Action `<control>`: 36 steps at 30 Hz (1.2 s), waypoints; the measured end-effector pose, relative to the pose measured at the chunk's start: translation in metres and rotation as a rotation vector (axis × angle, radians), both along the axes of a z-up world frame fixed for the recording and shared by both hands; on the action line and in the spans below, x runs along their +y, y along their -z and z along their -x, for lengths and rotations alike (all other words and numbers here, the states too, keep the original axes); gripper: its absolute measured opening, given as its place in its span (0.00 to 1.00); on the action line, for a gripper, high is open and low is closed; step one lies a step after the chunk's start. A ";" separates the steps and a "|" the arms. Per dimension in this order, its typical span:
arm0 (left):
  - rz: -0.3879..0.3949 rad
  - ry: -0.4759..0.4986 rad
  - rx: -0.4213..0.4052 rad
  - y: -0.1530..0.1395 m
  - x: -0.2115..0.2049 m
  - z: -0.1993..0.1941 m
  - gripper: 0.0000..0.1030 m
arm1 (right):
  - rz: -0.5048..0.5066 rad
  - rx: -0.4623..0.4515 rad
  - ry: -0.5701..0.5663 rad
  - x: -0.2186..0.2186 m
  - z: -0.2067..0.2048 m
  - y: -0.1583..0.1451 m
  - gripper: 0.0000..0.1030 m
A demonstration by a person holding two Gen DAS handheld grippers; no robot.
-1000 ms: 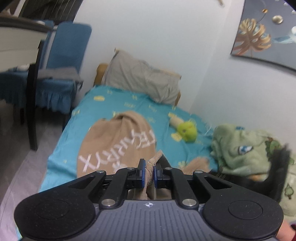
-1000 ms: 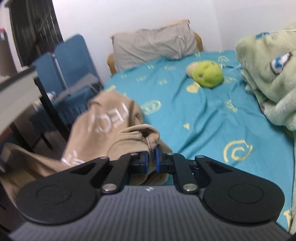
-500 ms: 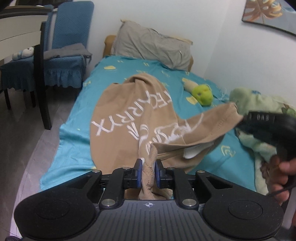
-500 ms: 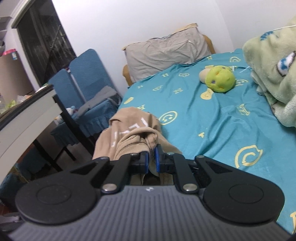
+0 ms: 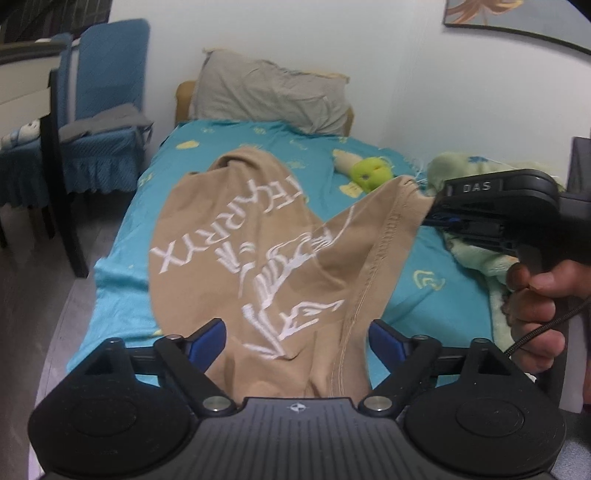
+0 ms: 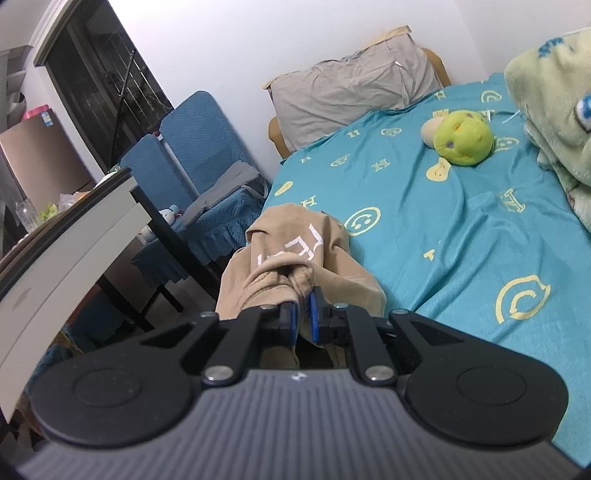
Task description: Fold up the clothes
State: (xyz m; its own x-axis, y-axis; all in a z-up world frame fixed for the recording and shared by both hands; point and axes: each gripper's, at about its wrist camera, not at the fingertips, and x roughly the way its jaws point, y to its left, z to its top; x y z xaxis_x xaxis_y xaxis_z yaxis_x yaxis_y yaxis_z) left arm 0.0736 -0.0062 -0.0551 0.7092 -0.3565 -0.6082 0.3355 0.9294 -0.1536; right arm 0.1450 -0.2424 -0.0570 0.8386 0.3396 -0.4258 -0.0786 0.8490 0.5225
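Teal bed sheet | green plush beside tan garment | pillow beyond

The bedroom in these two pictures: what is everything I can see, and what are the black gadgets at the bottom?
Tan garment with white lettering: one, spread on the bed, one corner lifted.
Teal patterned bedsheet: one, covers the bed.
Grey pillow: one, at the head of the bed.
Yellow-green plush toy: one, on the sheet near the pillow.
Pale green fleece blanket: one, bunched at the wall side.
Blue-covered chairs: two, beside the bed.
Grey cloth: one, on a chair seat.
Dark-legged table: one, beside the chairs.
Framed picture: one, on the wall.
Left gripper: black, blue pads, jaws opening, garment lying loose between them.
Right gripper: black, shut on the garment's corner.
Hand: one, holding the right gripper's handle.
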 end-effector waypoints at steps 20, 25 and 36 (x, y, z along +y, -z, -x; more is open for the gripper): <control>-0.372 -0.215 -0.145 0.055 -0.083 -0.006 0.91 | -0.085 0.024 0.056 -0.031 0.006 -0.003 0.11; -0.377 -0.496 -0.258 0.035 -0.061 0.002 0.96 | -0.040 0.026 0.192 -0.031 0.011 0.004 0.10; -0.481 -0.400 0.018 0.060 -0.046 -0.002 1.00 | 0.173 0.001 0.309 -0.021 0.015 0.005 0.12</control>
State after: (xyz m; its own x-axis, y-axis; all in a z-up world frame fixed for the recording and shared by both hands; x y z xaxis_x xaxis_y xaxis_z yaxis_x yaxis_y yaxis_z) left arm 0.0756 -0.0521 -0.1147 0.7190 0.2510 -0.6481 -0.0512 0.9491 0.3108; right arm 0.1305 -0.2635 -0.0625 0.8901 -0.0074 -0.4558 0.1962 0.9088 0.3683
